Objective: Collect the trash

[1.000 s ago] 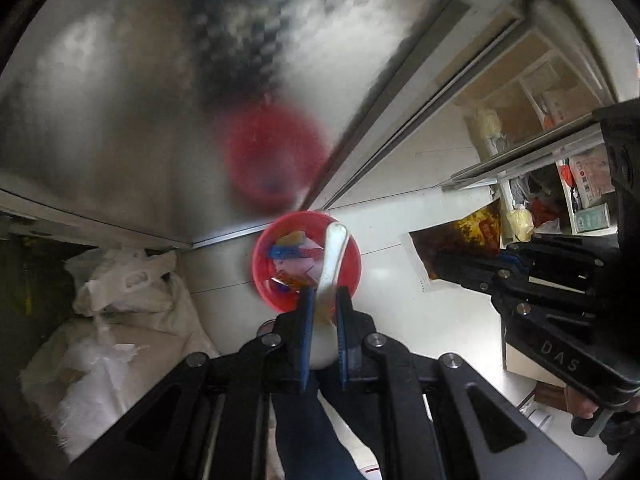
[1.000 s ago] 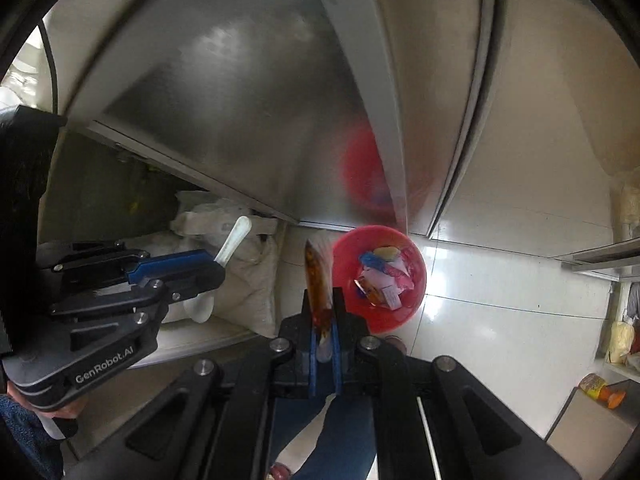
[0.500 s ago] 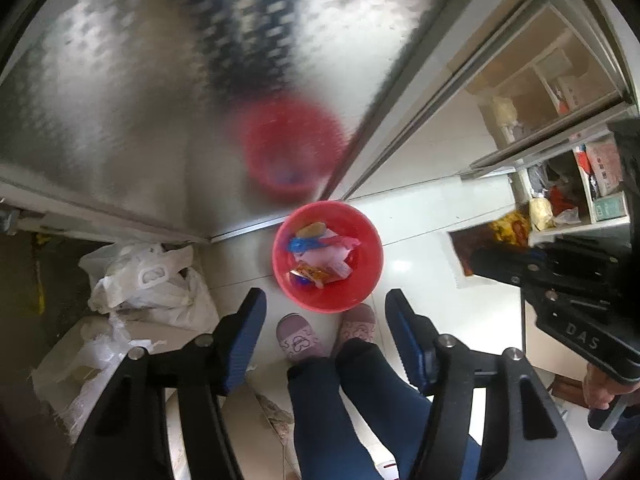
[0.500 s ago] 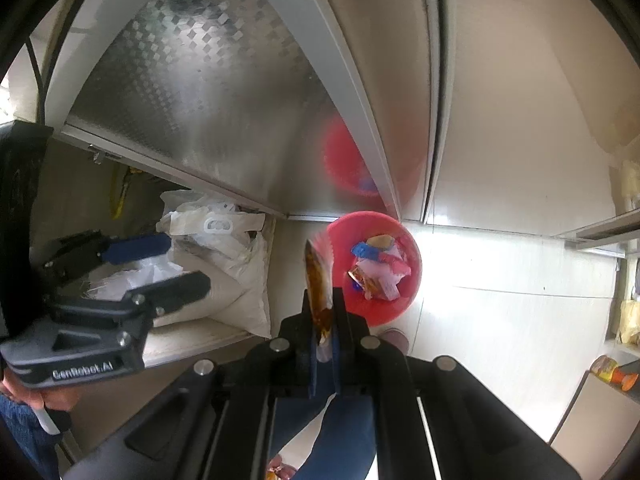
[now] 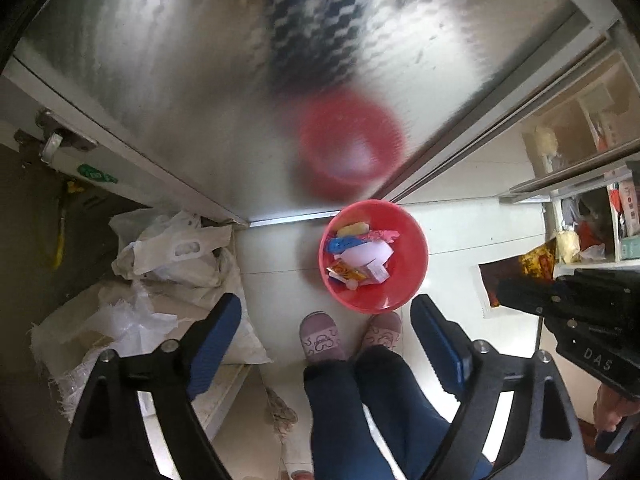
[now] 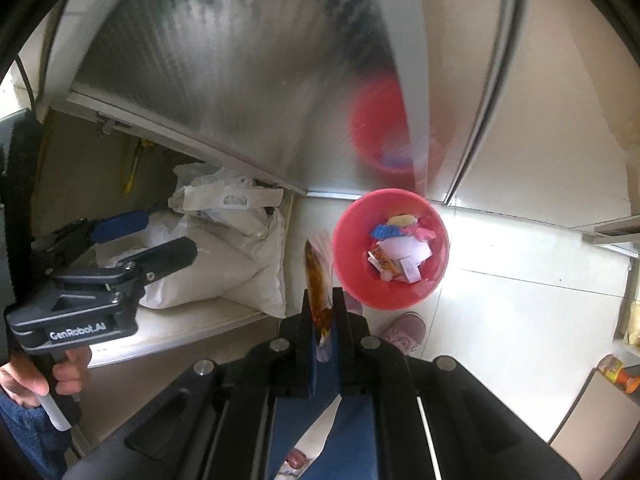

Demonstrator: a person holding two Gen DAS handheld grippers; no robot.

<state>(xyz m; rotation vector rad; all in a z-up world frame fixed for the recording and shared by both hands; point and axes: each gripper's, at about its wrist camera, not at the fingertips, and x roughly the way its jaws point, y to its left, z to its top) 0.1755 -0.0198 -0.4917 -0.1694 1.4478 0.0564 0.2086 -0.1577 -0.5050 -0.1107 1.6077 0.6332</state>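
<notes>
We're dumping trash: left hand-held gripper (image 5: pixel 326 336) is opening, nothing between its jaws; right hand-held gripper (image 6: pixel 322 320) is pinching a wrapper (image 6: pixel 316 276). Next we're shifting it right over the red bin (image 6: pixel 436 280).

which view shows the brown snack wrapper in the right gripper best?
Left wrist view: the brown printed plastic wrapper shows its flat face, pinched by the right gripper. Right wrist view gives it only edge-on, a thin strip between shut jaws.

We read "GenRobot.AI" in white on the black body of the left gripper (image 6: pixel 144 236). We read "DAS" on the black body of the right gripper (image 5: pixel 516 292). Other printing is too small to read.
</notes>
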